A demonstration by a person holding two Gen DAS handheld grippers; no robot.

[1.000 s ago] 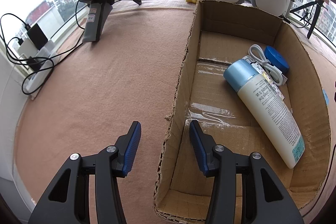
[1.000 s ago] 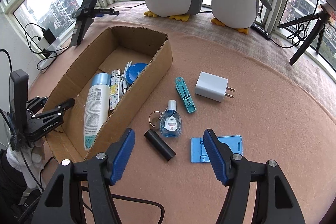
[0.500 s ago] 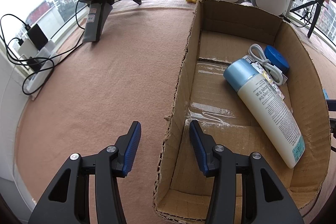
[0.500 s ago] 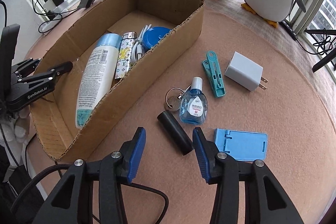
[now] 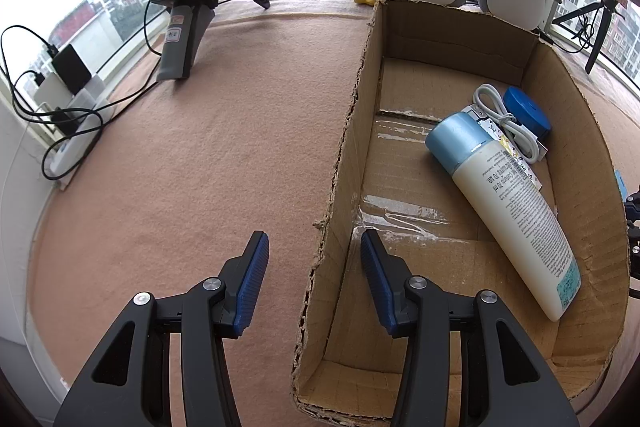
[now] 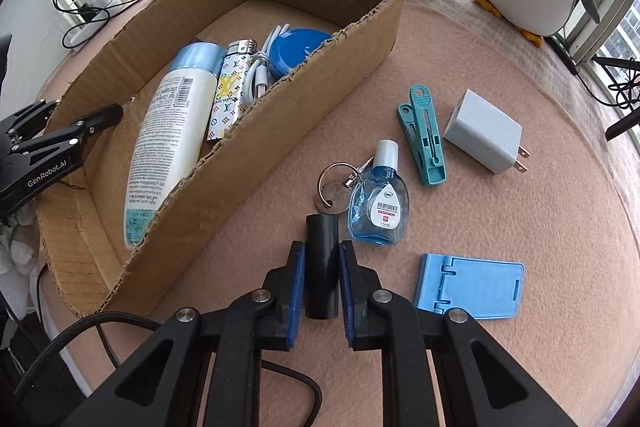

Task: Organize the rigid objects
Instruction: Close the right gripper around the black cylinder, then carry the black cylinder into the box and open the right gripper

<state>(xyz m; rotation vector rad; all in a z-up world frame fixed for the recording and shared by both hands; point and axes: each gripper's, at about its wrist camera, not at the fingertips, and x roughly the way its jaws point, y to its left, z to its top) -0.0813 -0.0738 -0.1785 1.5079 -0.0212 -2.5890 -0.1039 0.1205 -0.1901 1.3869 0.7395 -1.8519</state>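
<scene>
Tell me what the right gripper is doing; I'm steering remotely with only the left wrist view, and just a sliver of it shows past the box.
Observer: The right gripper has its pads against both sides of a black cylinder on the mat, outside the cardboard box.
Operator: Anything crowding it?
Observer: An eye-drop bottle and a key ring lie just beyond it.
Operator: What else is left out there?
Observer: A teal clothespin, a white charger and a blue phone stand.
</scene>
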